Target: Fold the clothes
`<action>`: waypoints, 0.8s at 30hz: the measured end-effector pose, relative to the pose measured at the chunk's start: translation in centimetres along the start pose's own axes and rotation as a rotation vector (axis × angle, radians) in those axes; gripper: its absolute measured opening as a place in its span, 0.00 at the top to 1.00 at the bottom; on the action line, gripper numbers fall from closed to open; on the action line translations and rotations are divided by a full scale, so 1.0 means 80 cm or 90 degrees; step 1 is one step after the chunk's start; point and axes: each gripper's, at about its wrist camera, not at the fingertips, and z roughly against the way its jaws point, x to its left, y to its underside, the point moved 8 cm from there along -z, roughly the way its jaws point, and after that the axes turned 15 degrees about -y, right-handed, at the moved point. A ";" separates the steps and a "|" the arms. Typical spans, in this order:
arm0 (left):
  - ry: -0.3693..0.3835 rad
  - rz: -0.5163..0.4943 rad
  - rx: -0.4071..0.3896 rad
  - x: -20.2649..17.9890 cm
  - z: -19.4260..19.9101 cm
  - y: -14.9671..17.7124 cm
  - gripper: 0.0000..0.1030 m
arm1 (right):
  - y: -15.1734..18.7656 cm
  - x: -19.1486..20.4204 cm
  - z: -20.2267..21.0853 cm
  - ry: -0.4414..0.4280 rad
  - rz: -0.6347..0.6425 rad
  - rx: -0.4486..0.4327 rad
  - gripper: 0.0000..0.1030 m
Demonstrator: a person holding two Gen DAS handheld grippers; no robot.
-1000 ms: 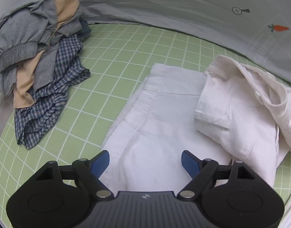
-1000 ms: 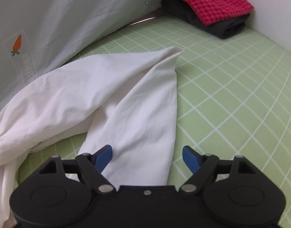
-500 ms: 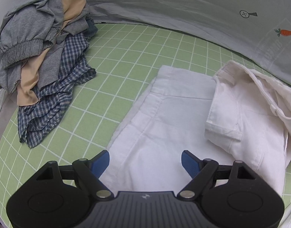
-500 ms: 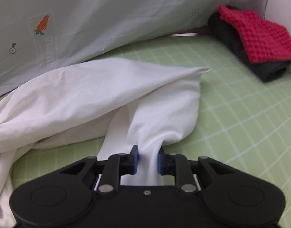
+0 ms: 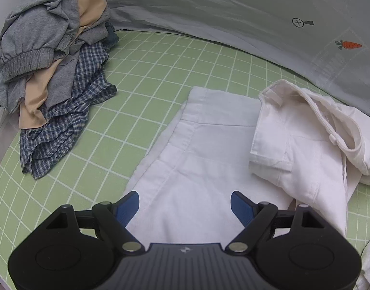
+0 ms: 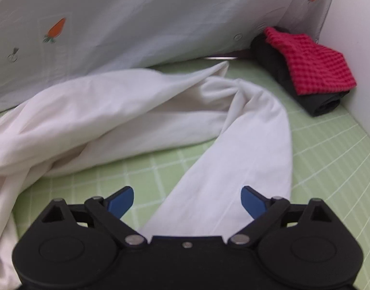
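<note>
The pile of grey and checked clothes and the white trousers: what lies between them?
Only bare green grid mat, seen in the left wrist view, separates the pile from the white trousers.

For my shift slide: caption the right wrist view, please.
Right tongs opening above the white garment's curled leg on the green grid mat; folded red-and-black stack behind.

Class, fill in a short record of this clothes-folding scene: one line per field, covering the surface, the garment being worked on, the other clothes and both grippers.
surface: green grid mat
garment in work: white trousers, spread on the mat, partly folded
unfolded pile: grey, beige and checked clothes
finished stack: red checked cloth on a dark garment
left gripper: jaws open above the trousers
right gripper: jaws opening, trouser leg between them, not gripped
</note>
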 end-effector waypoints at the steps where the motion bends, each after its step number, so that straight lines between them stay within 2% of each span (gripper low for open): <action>1: 0.002 -0.005 0.000 0.003 0.002 0.004 0.19 | 0.018 0.022 0.001 -0.020 0.000 0.014 0.05; 7: 0.016 -0.046 -0.005 0.024 0.010 0.023 0.19 | 0.082 0.122 0.021 -0.089 -0.003 0.054 0.03; 10: 0.028 -0.073 -0.008 0.036 0.009 0.031 0.19 | 0.100 0.166 0.033 -0.109 -0.027 0.044 0.03; 17: 0.047 -0.141 -0.025 0.071 -0.002 0.039 0.19 | 0.123 0.253 0.049 -0.127 -0.141 -0.010 0.03; 19: 0.057 -0.164 -0.031 0.083 -0.004 0.044 0.19 | 0.130 0.275 0.049 -0.132 -0.151 -0.025 0.03; 22: 0.058 -0.195 -0.036 0.102 -0.009 0.049 0.19 | 0.147 0.304 0.034 -0.134 -0.155 -0.002 0.04; 24: 0.052 -0.200 -0.035 0.115 -0.010 0.052 0.19 | 0.157 0.314 0.021 -0.127 -0.155 0.019 0.12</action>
